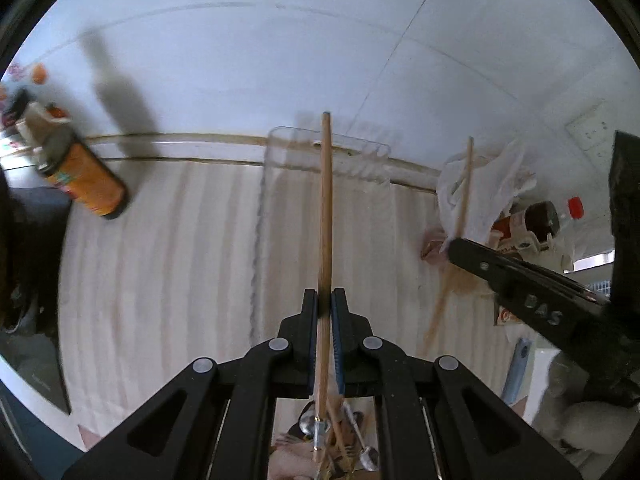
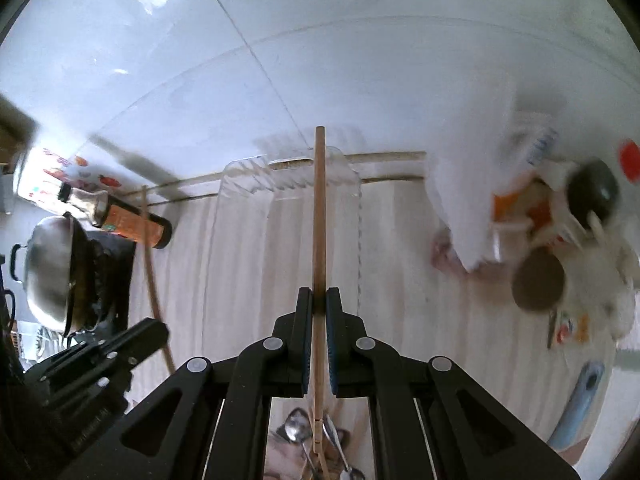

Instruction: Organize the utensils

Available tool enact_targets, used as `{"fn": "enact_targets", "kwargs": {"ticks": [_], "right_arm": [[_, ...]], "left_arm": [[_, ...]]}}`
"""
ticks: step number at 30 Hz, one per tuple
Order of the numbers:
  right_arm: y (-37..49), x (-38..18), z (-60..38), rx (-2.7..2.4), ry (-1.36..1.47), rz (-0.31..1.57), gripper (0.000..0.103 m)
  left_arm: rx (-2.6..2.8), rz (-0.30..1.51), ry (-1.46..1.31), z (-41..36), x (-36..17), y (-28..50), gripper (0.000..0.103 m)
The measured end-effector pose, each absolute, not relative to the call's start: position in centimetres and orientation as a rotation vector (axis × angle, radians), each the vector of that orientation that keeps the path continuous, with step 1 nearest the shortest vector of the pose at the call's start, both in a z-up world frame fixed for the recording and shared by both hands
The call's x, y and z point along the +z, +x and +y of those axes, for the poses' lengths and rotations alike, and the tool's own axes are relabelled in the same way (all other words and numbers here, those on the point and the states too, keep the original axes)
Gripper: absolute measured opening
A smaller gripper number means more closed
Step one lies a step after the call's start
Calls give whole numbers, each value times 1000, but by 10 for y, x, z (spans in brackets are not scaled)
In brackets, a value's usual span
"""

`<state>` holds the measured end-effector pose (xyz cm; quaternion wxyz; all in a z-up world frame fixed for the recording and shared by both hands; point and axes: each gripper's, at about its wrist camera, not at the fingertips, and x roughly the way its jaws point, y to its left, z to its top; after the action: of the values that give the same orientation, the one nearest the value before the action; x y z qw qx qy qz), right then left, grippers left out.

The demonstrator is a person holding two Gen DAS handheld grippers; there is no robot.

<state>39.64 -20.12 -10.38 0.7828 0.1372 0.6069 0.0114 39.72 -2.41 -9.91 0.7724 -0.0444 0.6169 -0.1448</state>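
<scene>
My left gripper (image 1: 325,299) is shut on a wooden chopstick (image 1: 327,200) that sticks up past the fingers, held above the striped counter. My right gripper (image 2: 319,297) is shut on a second chopstick (image 2: 319,208) in the same way. Each gripper shows in the other's view: the right one (image 1: 451,246) at the right with its chopstick (image 1: 464,188), the left one (image 2: 161,330) at the lower left with its chopstick (image 2: 151,252). A clear plastic tray (image 1: 280,152) (image 2: 224,188) stands at the back against the wall. Spoons and other utensils (image 1: 344,436) (image 2: 316,440) lie in a pile below both grippers.
An orange-labelled dark bottle (image 1: 86,178) (image 2: 132,224) lies at the left. A steel wok (image 2: 48,268) sits on a stove beyond it. A white plastic bag (image 2: 464,208), a red-capped bottle (image 1: 548,216) and jars crowd the right. A blue tool (image 2: 580,404) lies at the near right.
</scene>
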Motion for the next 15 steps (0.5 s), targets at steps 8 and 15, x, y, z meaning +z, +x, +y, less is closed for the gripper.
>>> {"fn": "enact_targets", "kwargs": {"ticks": [8, 15], "right_arm": [[418, -136, -210, 4, 367, 1352, 34], [366, -124, -229, -71, 340, 1311, 44]], "left_arm": [[-198, 1300, -10, -17, -98, 404, 32], [-54, 1122, 103, 8, -88, 358, 94]]}}
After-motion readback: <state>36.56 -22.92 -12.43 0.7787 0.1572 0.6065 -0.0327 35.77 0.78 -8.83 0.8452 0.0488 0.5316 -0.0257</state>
